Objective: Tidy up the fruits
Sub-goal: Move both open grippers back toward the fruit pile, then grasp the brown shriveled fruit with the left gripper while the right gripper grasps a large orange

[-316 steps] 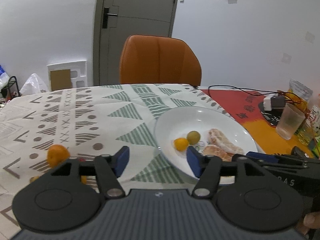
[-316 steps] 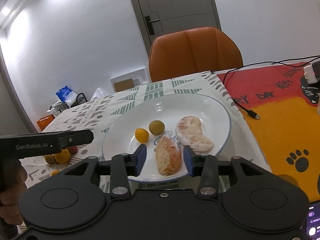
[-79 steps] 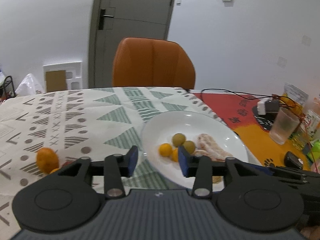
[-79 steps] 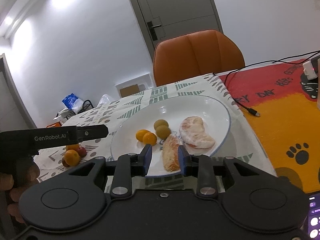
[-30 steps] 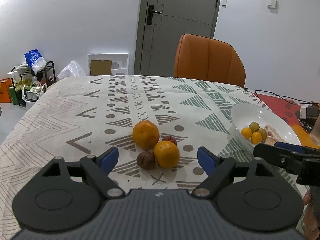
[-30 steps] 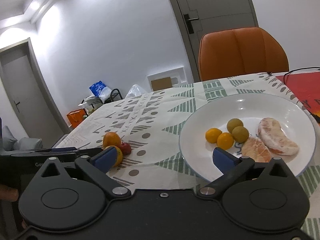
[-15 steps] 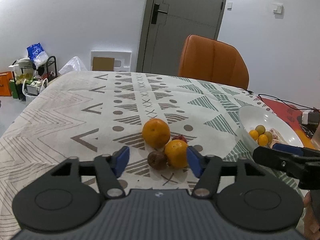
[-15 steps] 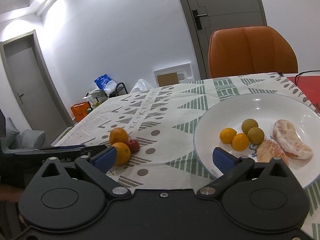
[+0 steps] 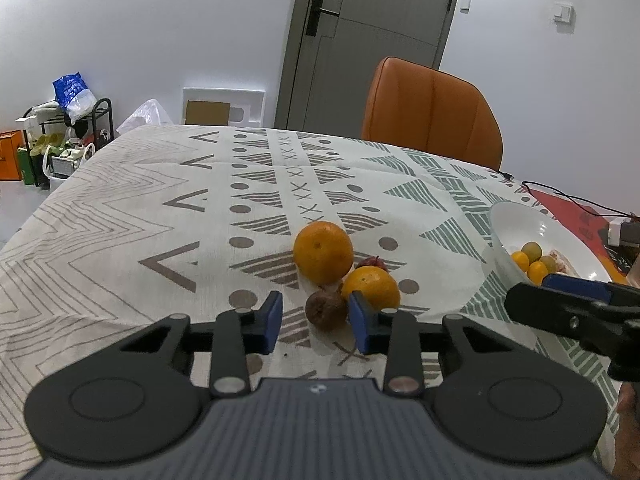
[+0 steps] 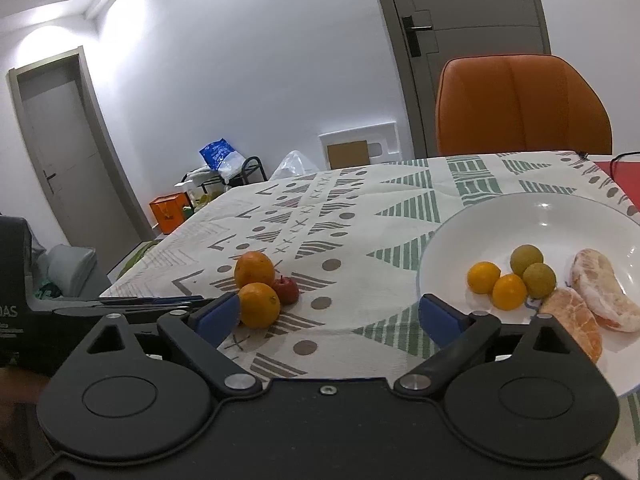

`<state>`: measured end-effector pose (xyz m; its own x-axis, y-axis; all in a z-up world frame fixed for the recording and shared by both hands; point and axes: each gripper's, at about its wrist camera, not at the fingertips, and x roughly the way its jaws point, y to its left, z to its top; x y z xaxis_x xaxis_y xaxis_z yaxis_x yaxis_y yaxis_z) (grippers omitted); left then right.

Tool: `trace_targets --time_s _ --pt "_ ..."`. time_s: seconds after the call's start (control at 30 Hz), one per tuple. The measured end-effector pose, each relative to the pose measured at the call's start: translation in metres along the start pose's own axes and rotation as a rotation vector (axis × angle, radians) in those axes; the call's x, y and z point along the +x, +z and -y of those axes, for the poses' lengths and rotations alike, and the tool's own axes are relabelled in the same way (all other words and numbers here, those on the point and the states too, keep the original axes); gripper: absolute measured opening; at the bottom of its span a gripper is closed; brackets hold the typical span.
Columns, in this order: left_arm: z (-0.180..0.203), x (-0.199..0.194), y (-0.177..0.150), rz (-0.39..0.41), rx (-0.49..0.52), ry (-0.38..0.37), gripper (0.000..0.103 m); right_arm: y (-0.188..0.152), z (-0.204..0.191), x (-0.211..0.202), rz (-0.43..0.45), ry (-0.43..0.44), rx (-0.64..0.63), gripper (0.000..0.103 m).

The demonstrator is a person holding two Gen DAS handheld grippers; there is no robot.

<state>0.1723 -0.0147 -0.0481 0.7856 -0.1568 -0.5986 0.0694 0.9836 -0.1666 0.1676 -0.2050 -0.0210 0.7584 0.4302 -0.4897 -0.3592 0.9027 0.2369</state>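
Two sets of tongs noted. Left tongs (image 9: 316,318) have just been closing, jaws narrowed around a small brown wrinkled fruit (image 9: 326,311) on the patterned-cloth desk (image 9: 160,216); we cannot tell whether the pads touch it. Just beyond sit two round oranges (image 9: 323,252) and a small red fruit (image 10: 286,289). Right tongs (image 10: 330,318) stand apart, empty, having just been closing slightly. Farther right, the white round plate (image 10: 460,240) holds small citrus and peeled segments.

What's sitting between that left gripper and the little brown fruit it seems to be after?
Nothing visible. The brown fruit lies just ahead of the left gripper, whose fingers have been closing; an orange crowds its right side.
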Motion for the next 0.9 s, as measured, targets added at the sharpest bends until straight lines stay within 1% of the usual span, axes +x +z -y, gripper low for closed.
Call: trace_targets --time_s 0.1,0.3,0.37,0.57,0.9 --pt "0.000 0.005 0.000 -0.010 0.001 -0.002 0.032 0.000 -0.001 0.002 -0.008 0.000 -0.005 0.088" --pt "0.003 0.013 0.000 -0.023 0.011 -0.019 0.030 0.002 -0.004 0.005 -0.018 -0.002 -0.017 0.085" --pt "0.002 0.016 -0.001 -0.031 0.008 -0.023 0.023 0.003 -0.005 0.007 -0.024 0.001 -0.021 0.083" --pt "-0.003 0.010 0.003 -0.002 0.006 -0.023 0.023 0.003 -0.011 0.018 -0.045 0.017 -0.033 0.079" --pt "-0.020 0.000 0.008 0.017 -0.016 0.002 0.023 0.002 -0.025 0.038 -0.076 0.045 -0.056 0.074"
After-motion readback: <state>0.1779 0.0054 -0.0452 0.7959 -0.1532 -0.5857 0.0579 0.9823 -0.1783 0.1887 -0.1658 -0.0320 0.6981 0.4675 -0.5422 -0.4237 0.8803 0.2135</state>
